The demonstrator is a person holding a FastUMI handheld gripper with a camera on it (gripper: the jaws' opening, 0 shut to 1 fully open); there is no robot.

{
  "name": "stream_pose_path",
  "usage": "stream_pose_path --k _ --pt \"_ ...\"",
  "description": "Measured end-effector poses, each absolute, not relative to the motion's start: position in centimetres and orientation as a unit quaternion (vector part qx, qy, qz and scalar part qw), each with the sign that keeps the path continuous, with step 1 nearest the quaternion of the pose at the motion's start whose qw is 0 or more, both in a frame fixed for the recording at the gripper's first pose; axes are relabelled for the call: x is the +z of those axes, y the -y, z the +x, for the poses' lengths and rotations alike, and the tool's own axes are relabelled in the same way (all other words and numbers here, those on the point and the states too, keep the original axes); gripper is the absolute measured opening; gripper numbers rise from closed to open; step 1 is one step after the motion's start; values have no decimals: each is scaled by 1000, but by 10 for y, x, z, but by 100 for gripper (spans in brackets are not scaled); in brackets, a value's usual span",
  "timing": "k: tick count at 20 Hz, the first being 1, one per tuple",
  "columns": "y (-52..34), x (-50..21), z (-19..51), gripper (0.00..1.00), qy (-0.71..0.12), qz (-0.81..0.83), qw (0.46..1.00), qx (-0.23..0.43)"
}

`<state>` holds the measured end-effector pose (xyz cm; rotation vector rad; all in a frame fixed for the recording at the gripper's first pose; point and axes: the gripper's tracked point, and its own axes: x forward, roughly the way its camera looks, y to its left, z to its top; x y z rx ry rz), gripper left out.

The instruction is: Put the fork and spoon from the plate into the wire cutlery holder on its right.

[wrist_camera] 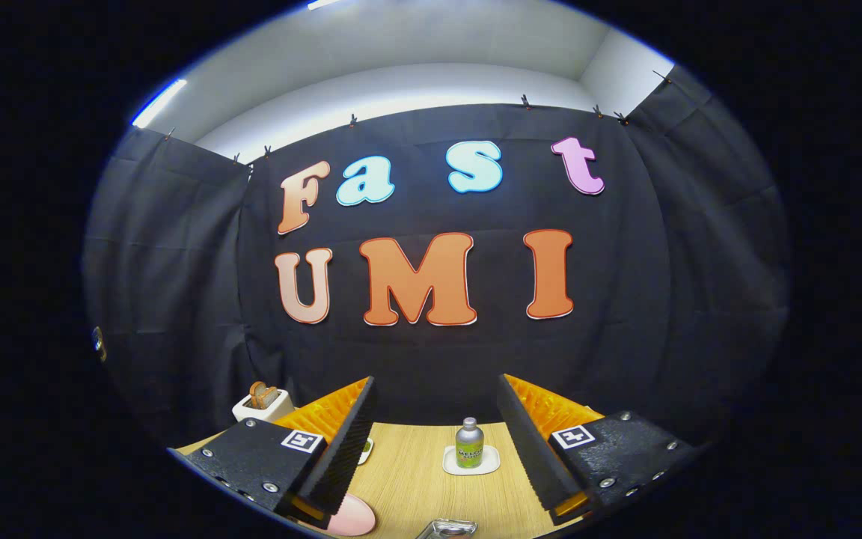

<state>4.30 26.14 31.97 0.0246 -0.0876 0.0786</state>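
The tool (437, 430) hangs wide open, empty, over the bench (416, 479); a small bottle (469, 443) stands lower centre, beyond its fingers.

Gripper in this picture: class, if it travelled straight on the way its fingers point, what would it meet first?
The open gripper aims over the wooden table. Probably the small green-labelled bottle on its white coaster, just ahead between the fingers; depth is unclear.
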Motion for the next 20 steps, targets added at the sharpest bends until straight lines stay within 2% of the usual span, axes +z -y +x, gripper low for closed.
stream_pose_path --k 20 --pt "-268 325 40 95 61 -5 998 34"
